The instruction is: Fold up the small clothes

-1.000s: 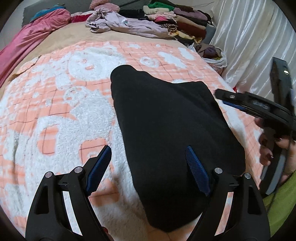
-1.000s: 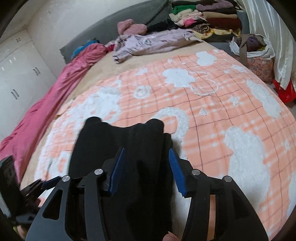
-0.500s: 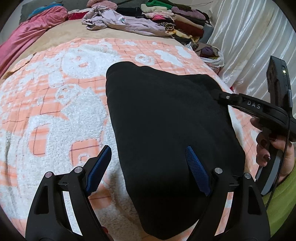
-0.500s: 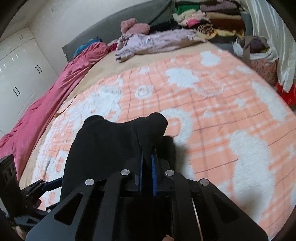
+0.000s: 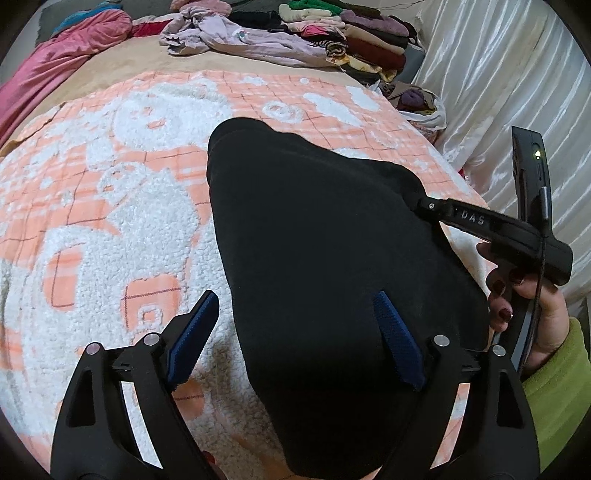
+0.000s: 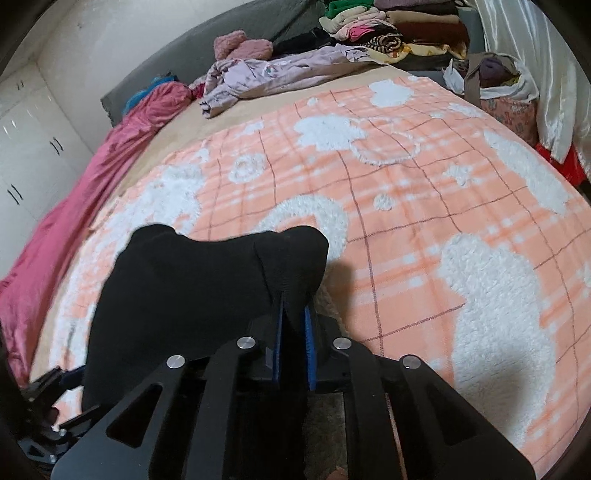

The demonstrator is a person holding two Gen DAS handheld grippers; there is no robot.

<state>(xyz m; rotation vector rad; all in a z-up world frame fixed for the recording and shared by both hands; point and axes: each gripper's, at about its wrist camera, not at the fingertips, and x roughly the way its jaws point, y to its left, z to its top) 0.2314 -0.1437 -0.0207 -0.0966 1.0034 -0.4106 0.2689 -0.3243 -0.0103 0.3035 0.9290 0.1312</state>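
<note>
A black garment [image 5: 325, 258] lies on the orange and white blanket [image 5: 110, 206]. My left gripper [image 5: 295, 317] is open, hovering over the garment's near left edge, one finger over the blanket and one over the cloth. My right gripper [image 6: 293, 317] is shut on the garment's right corner [image 6: 295, 258] and holds that corner raised a little. It also shows in the left wrist view [image 5: 421, 203] at the garment's right edge. The left gripper shows at the lower left of the right wrist view [image 6: 51, 384].
A crumpled lilac garment [image 6: 280, 74] and a stack of folded clothes [image 6: 399, 22] lie at the far end of the bed. A pink quilt [image 6: 74, 192] runs along the left. A bag of clothes [image 6: 495, 85] and white curtains [image 5: 498, 92] stand on the right.
My right gripper closed on the garment's right corner and has lifted it slightly. The left gripper stayed open and moved slightly forward over the garment.
</note>
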